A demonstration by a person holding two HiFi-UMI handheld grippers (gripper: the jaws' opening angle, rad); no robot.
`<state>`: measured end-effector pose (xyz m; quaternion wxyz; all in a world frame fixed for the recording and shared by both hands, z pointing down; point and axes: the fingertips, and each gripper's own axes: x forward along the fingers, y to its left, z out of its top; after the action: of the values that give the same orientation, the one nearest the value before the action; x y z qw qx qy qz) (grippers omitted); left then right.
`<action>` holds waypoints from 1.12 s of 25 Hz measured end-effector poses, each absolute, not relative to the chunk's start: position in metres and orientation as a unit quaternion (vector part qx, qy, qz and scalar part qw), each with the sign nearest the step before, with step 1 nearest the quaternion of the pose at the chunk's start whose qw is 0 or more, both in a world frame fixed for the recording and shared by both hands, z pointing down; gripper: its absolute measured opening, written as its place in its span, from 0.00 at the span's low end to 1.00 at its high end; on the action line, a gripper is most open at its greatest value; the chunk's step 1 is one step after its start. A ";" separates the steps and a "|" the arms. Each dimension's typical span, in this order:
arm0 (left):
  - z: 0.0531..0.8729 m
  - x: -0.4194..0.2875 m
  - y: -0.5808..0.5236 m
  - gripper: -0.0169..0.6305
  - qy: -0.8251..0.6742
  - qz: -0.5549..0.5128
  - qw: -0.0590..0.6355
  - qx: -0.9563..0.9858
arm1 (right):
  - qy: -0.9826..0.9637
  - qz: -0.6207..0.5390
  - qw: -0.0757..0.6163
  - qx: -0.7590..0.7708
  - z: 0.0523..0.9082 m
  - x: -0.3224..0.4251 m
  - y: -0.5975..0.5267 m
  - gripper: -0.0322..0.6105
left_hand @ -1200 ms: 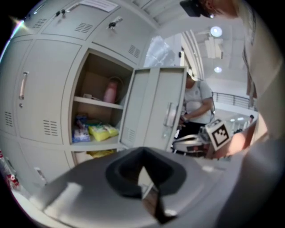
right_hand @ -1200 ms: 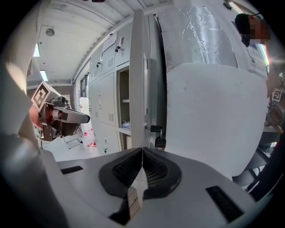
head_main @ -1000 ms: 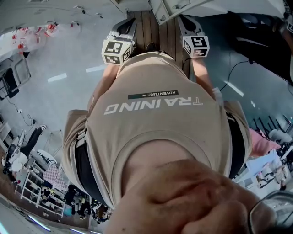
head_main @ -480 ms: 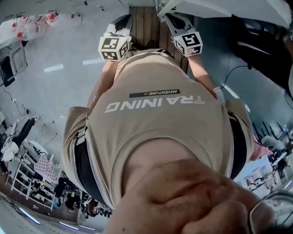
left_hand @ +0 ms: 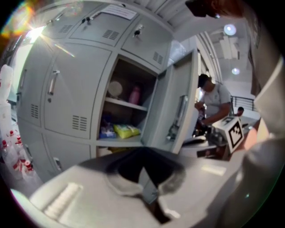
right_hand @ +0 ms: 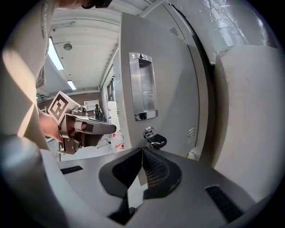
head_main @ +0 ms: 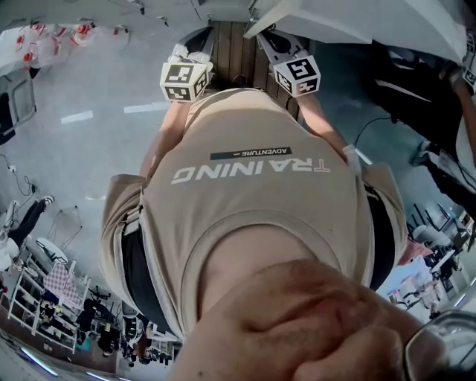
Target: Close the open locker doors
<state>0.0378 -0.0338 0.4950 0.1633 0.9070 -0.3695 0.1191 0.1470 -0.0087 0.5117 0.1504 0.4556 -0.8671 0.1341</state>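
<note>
In the left gripper view a grey locker [left_hand: 127, 111] stands open, with a pink bottle and yellow packets on its shelves. Its door [left_hand: 178, 107] swings out to the right. My left gripper [left_hand: 144, 171] is shut and empty, some way short of the opening. The right gripper view faces the outer side of that door [right_hand: 156, 80], with its recessed handle [right_hand: 142, 87] and keyed lock [right_hand: 153, 139] close ahead. My right gripper [right_hand: 141, 153] is shut on nothing, just short of the door. In the head view both grippers [head_main: 195, 52] [head_main: 281, 46] reach forward past my beige shirt.
Closed locker doors [left_hand: 58, 89] fill the left of the bank. A person [left_hand: 213, 104] stands beyond the open door. The pale door edge [head_main: 349, 18] overhangs the right gripper in the head view. Grey floor [head_main: 89, 134] lies to the left.
Both grippers have moved forward toward the lockers. The right one has shifted left and sits under the open door's edge.
</note>
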 end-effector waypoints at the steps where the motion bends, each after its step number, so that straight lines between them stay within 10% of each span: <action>1: 0.494 0.035 -0.039 0.02 -0.369 0.117 0.158 0.908 | -0.867 0.134 0.150 0.456 0.512 0.143 -0.013 0.07; 28: 0.490 -0.034 -0.164 0.02 -0.386 0.102 0.145 0.905 | -0.882 0.148 0.125 0.429 0.512 0.044 -0.152 0.07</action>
<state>-0.0336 -0.1640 0.4902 0.1451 0.9051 -0.3863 0.1025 0.0439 -0.1521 0.5121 0.1251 0.4293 -0.8821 0.1482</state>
